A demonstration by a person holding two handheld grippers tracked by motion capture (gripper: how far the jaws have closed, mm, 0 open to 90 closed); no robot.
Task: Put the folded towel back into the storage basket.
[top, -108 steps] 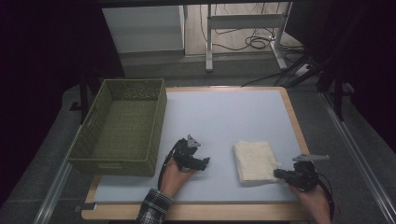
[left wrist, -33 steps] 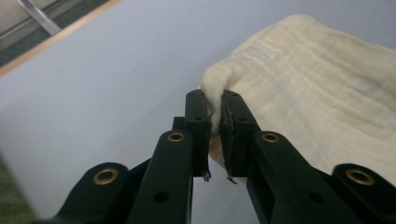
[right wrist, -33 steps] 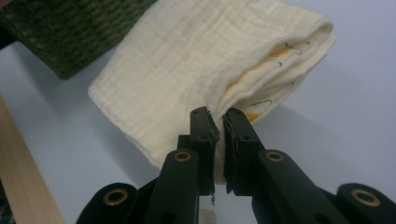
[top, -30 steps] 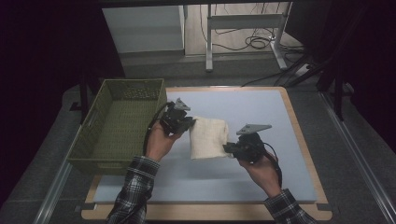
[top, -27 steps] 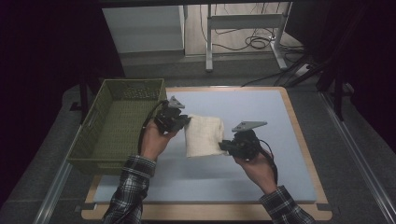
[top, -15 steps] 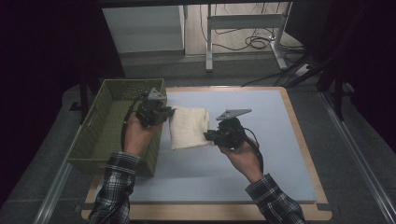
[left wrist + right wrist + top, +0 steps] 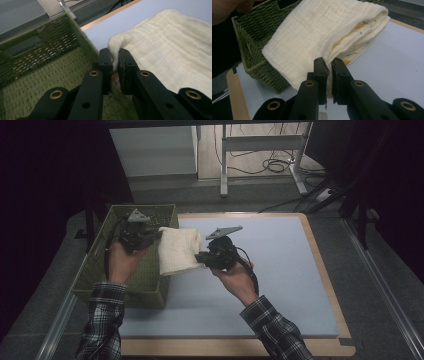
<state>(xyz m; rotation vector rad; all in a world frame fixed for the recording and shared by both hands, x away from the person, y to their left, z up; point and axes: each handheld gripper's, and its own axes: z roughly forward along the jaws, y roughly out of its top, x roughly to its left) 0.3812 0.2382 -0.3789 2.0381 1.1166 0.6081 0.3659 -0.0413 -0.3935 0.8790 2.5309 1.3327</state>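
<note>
A folded, cream-coloured, ribbed cotton cloth [image 7: 179, 251] hangs in the air between the two grippers, held above the table. In the high view it sits at the right rim of the green woven basket [image 7: 100, 281], its left part overlapping the basket's edge and its right part over the pale blue-grey table mat [image 7: 280, 285]. Its long axis runs roughly from the far side of the table toward the person, slanting a little, with the near end drooping lower toward the right gripper.

The left gripper [image 7: 150, 236], held in the person's left hand [image 7: 122, 260], is above the basket's inside. In the left gripper view its jaws are pressed together on a rounded, bunched corner of the cloth [image 7: 175, 50], with only a thin strip of fabric between the pads; the basket's woven floor [image 7: 45, 75] lies below them.

The right gripper [image 7: 202, 259], held in the person's right hand [image 7: 235, 277], is over the mat just right of the cloth. In the right gripper view its jaws are pinched on the near edge of the cloth [image 7: 324, 32], where the stacked folded layers show along the right-hand side with small yellow-orange and dark stitched marks. The basket's corner [image 7: 254, 50] sits beneath the cloth's left side.

Both sleeves are dark plaid. A wooden border [image 7: 330, 285] frames the mat.
</note>
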